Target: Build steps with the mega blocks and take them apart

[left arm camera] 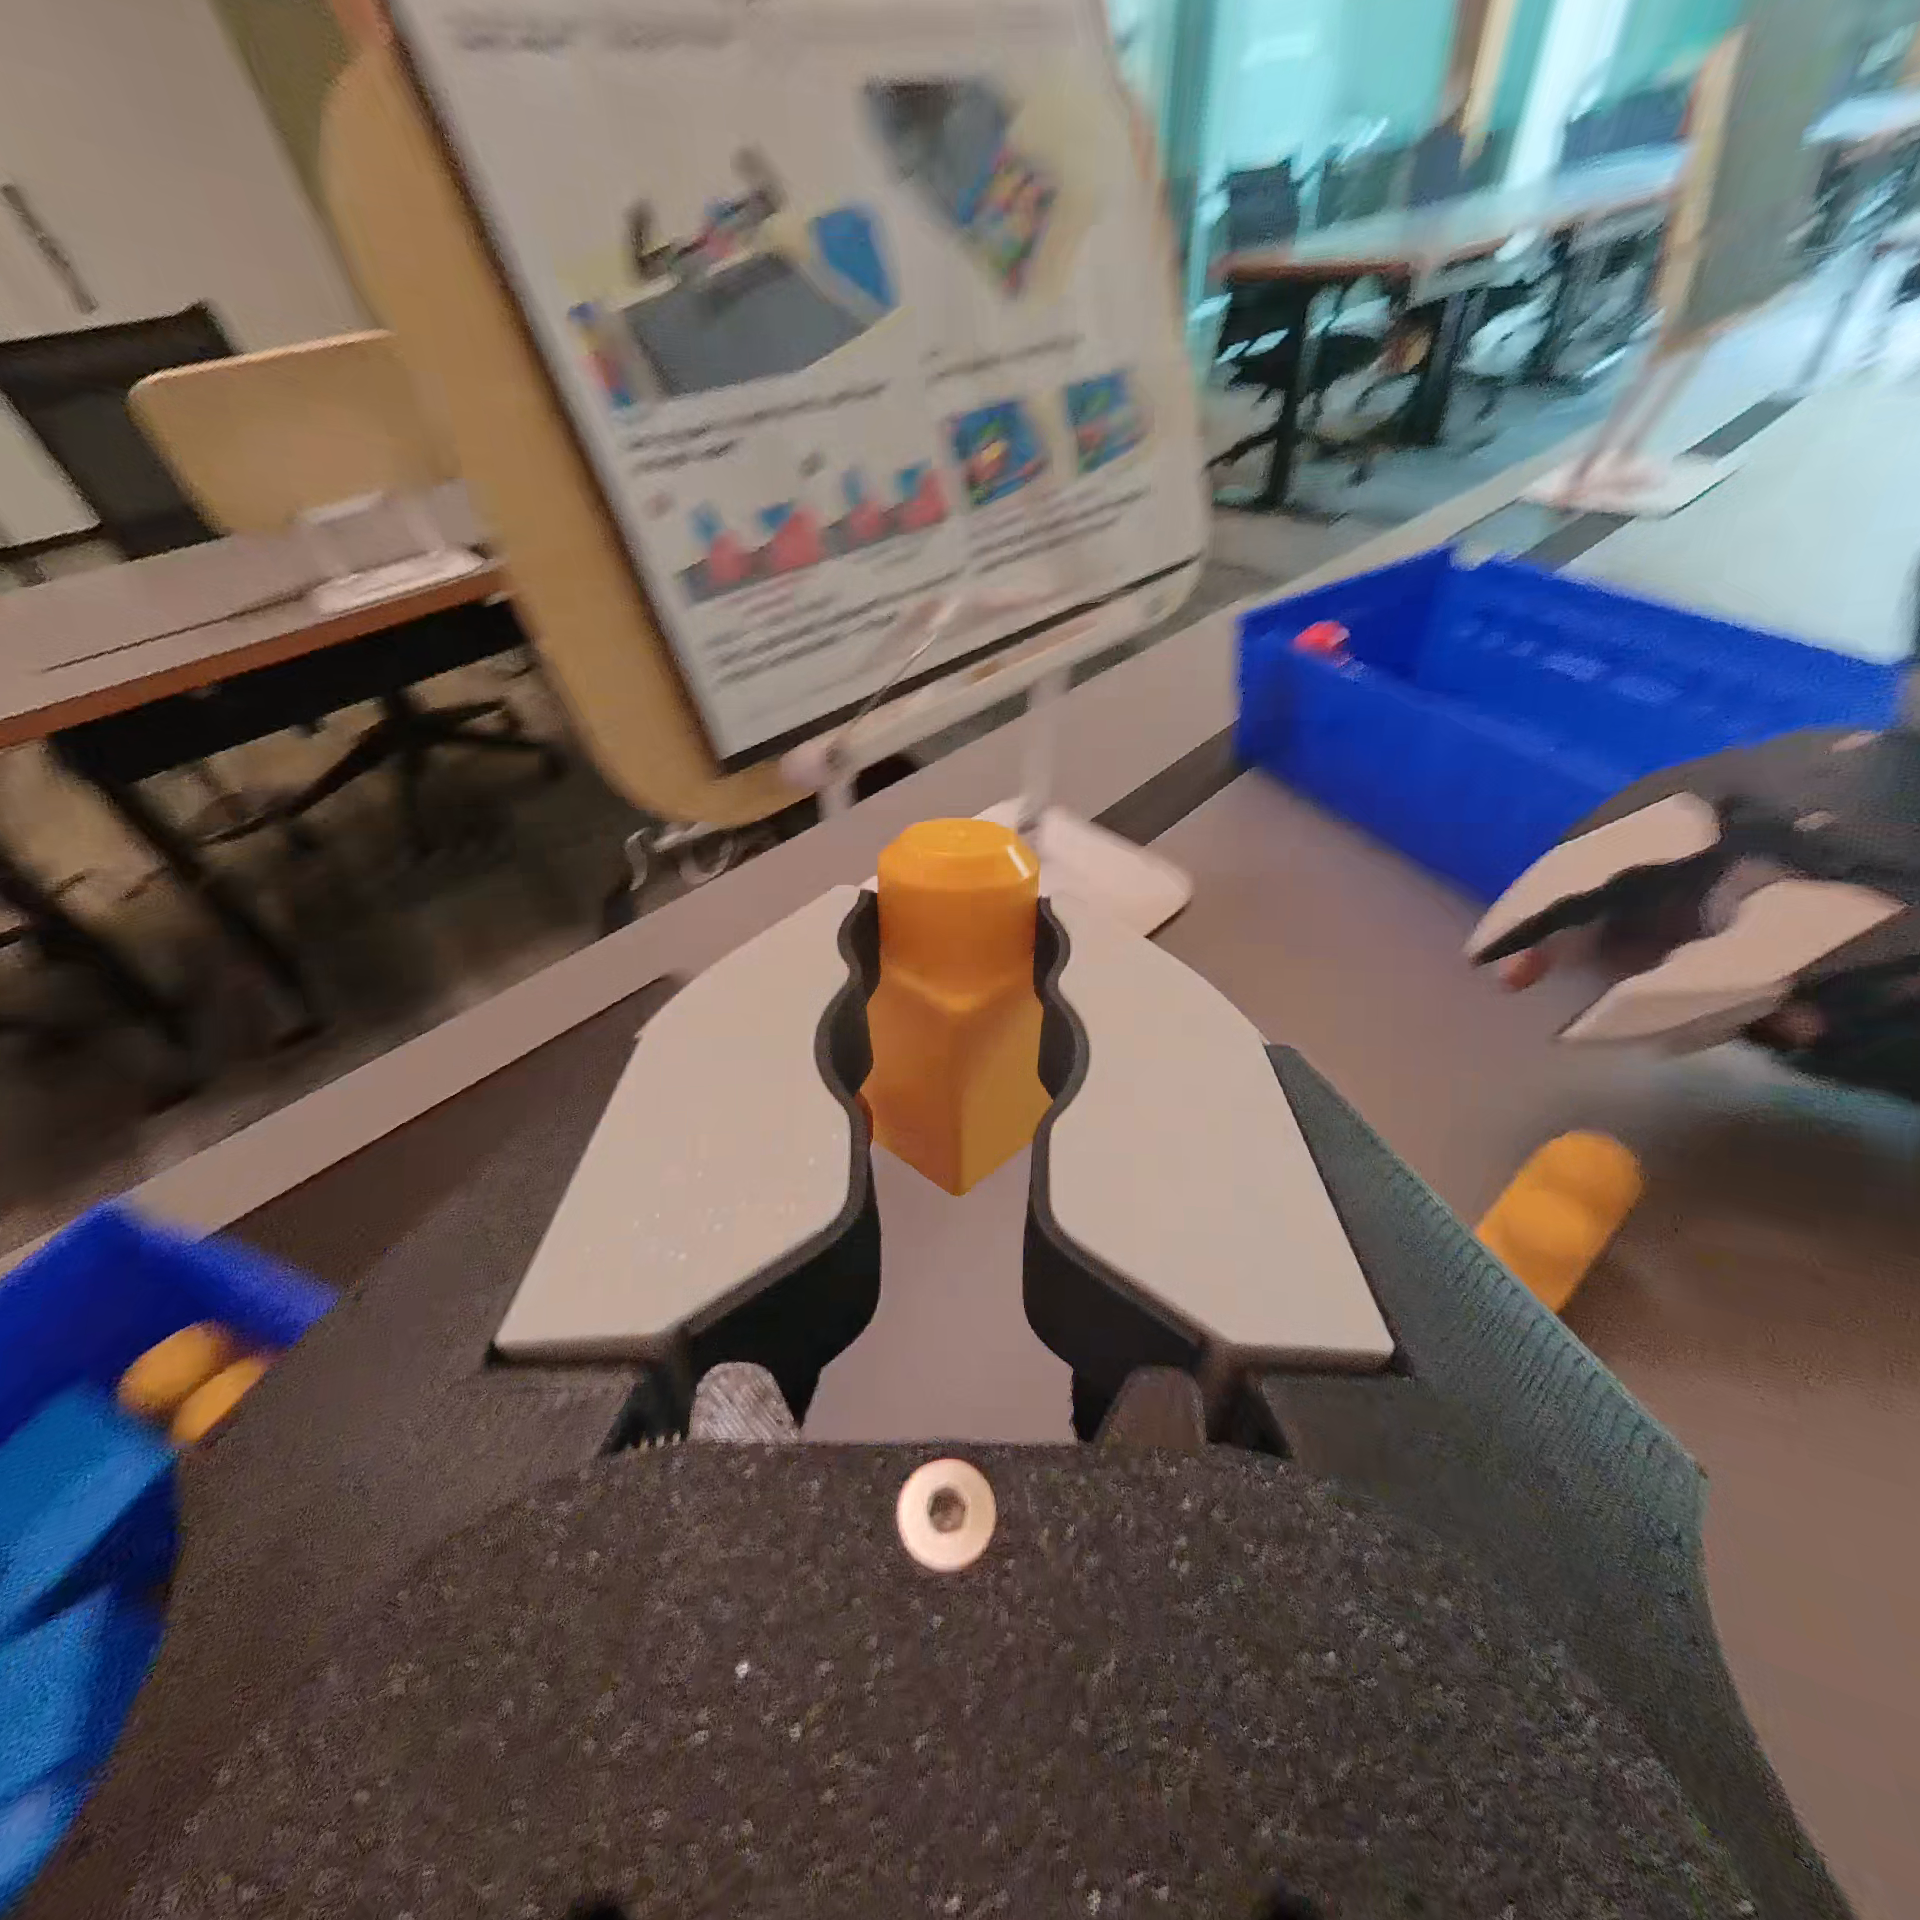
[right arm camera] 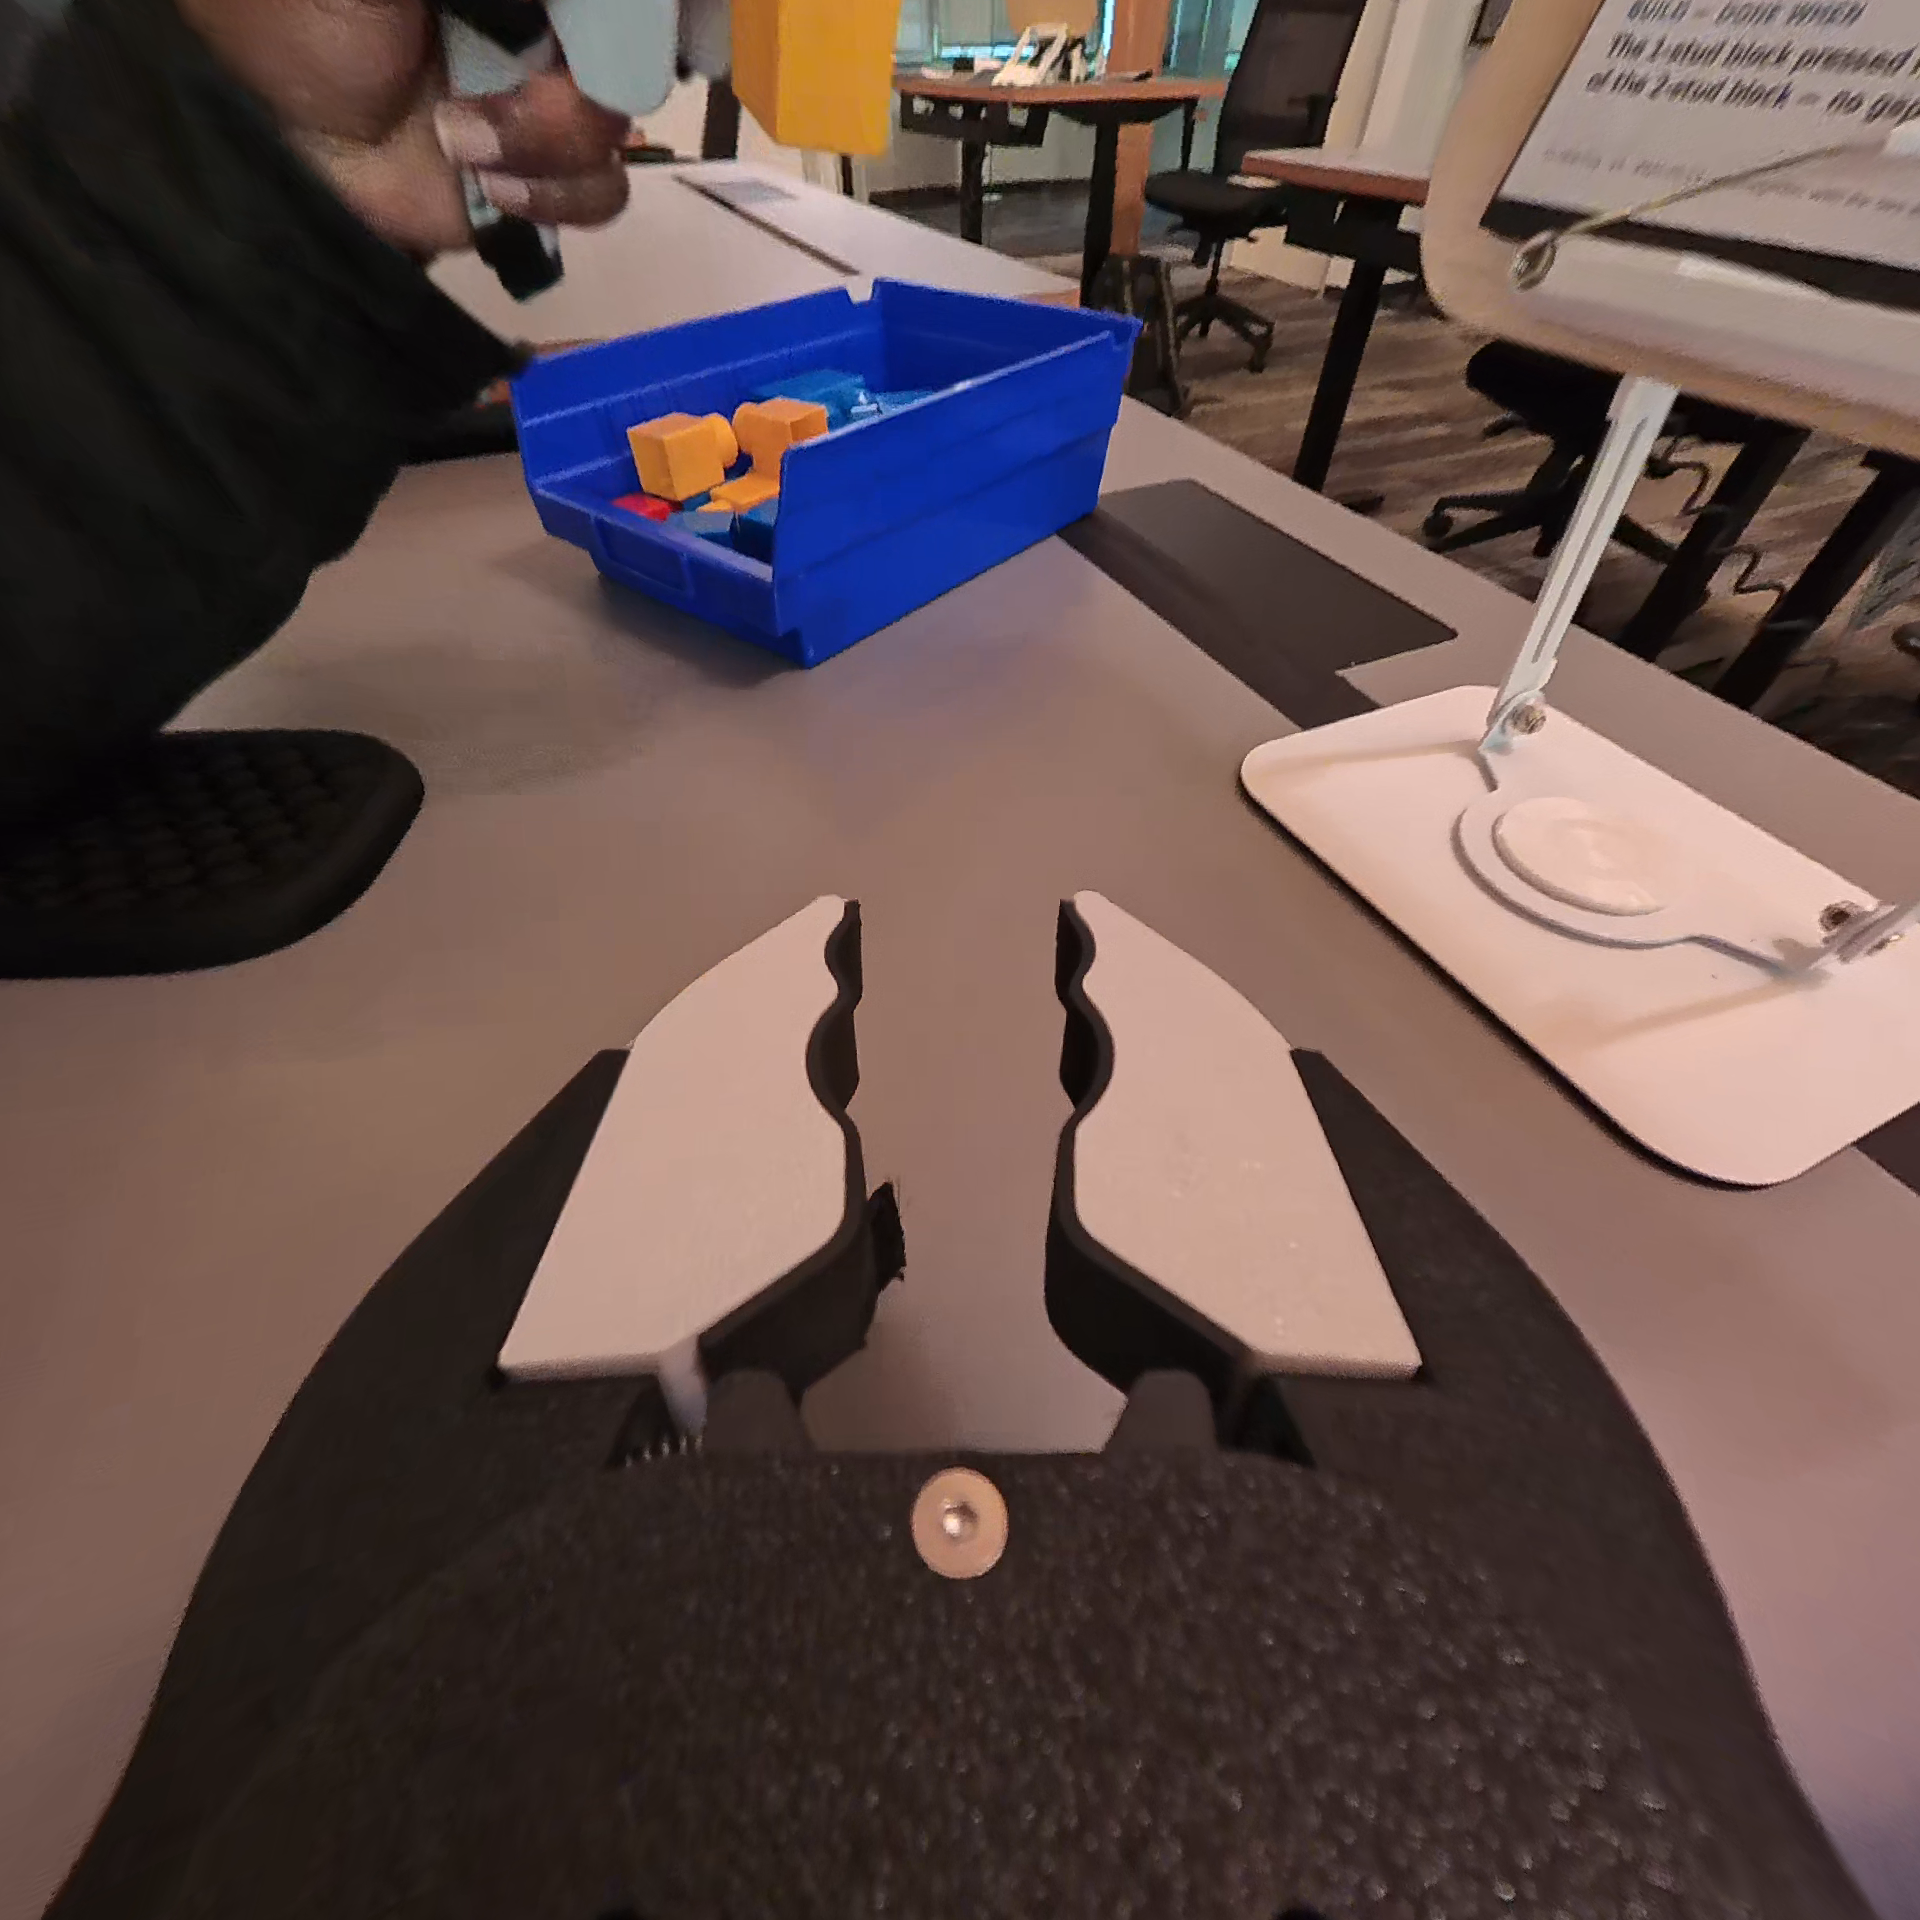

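Left gripper [left arm camera: 956,997]: pinches an orange mega block [left arm camera: 954,1023] between its grey fingers, stud end pointing away, lifted above the grey table [left arm camera: 1351,935].
Left wrist view, table: a second orange block [left arm camera: 1553,1210] lies just right of the gripper; a blue bin [left arm camera: 1507,748] sits far right.
Left wrist view, near left: another blue bin [left arm camera: 135,1288] holds orange and blue blocks.
Left wrist view, right edge: the right gripper [left arm camera: 1527,982], blurred, fingers apart.
Left wrist view, behind: an instruction sheet [left arm camera: 831,343] on a white stand; its writing is blurred.
Right gripper [right arm camera: 958,1029]: fingers spread, nothing between them, low over the table.
Right wrist view, ahead: the blue bin [right arm camera: 935,520] with orange, blue and red blocks inside.
Right wrist view, top: the held orange block [right arm camera: 816,73], beside a hand [right arm camera: 457,135].
Right wrist view, right: the white stand base [right arm camera: 1558,914]; the sheet above bears printed text.
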Motion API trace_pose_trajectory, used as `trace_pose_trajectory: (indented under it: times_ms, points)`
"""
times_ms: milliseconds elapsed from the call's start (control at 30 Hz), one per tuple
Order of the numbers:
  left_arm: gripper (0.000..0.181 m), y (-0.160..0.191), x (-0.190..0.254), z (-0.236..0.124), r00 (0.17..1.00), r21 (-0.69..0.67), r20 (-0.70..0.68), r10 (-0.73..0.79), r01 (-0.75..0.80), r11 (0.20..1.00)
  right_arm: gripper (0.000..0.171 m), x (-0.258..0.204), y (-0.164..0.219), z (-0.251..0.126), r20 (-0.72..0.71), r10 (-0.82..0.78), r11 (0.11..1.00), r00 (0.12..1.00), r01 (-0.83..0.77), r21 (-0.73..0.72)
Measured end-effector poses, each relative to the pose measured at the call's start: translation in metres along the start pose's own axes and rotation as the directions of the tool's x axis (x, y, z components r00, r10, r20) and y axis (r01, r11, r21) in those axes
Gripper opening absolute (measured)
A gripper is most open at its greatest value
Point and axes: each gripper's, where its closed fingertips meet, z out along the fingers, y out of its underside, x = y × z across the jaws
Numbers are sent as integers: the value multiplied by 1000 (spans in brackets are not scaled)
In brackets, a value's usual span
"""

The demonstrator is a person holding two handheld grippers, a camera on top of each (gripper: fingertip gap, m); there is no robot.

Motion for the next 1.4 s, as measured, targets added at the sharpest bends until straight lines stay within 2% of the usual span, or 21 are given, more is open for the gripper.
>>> trace_pose_trajectory:
  times_ms: [167,300,433,600,700,733,867,933,1033,1167,1400]
  points:
    - [28,4,96,53,973,45,-230,-27,38,998,45,-1,-16,-3,-30,16,999,999,-15,51]
    - [29,34,152,84,952,33,-302,46,-38,999,56,1,-22,-6,-33,38,997,999,-36,62]
    - [29,46,189,94,923,44,-384,13,4,999,61,0,-16,-4,-30,8,1000,1000,-7,22]
    - [28,56,207,96,908,44,-418,44,-28,999,58,-4,-14,-3,-28,-37,999,999,38,10]
    - [28,56,209,94,893,39,-449,38,-23,999,37,-7,-12,-5,-13,-81,997,997,81,8]
    - [30,56,210,92,878,33,-477,39,-26,999,37,-7,-11,-5,-10,-97,995,995,97,8]
    - [54,59,206,75,794,-32,-607,22,-53,998,37,-8,-5,-8,32,-95,995,995,95,-8]
    - [62,74,199,68,758,-90,-652,20,-104,990,37,-7,-5,-11,52,-74,997,996,74,-2]
    - [69,116,190,64,718,-195,-696,12,-205,959,37,-5,-5,-15,63,-61,998,996,61,5]
    - [77,168,199,62,661,-319,-749,-44,-302,898,37,-1,-5,-18,55,-59,998,997,59,7]
    - [76,194,225,65,617,-299,-785,54,-454,839,37,1,-8,-20,46,-57,998,997,56,18]
